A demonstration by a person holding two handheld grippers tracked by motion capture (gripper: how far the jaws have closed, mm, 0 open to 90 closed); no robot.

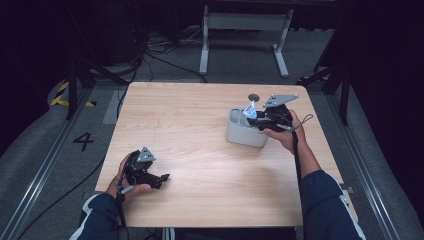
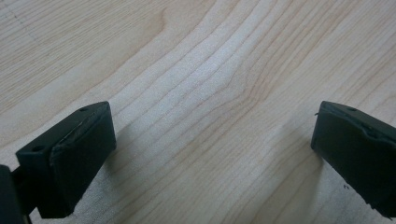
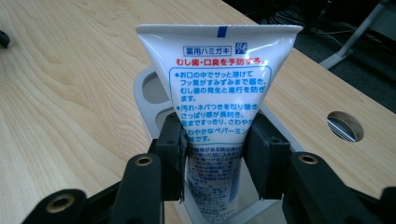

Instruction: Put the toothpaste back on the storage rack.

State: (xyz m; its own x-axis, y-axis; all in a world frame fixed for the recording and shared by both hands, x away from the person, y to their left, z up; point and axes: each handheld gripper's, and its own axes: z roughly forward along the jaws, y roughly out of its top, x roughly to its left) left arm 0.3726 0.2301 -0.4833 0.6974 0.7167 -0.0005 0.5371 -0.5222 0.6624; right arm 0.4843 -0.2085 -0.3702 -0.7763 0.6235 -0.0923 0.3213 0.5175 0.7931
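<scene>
The right gripper point(image 3: 217, 156) appears clamped on a white, blue-printed plastic toothpaste tube point(image 3: 219, 93) standing in the grey plastic holder point(image 1: 240, 134) below it. The left gripper point(image 2: 212, 154) rests apart on the pale wooden table point(image 1: 200, 125).

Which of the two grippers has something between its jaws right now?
The right gripper: its jaws stand on either side of the white toothpaste tube, upright in the grey holder. The left gripper is open over bare table.

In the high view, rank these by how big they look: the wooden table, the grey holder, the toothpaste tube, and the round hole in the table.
1. wooden table
2. grey holder
3. toothpaste tube, partly down in the holder and held by the right tongs
4. round hole, which looks close to the tube's visible part, so that order is unsure.
</scene>
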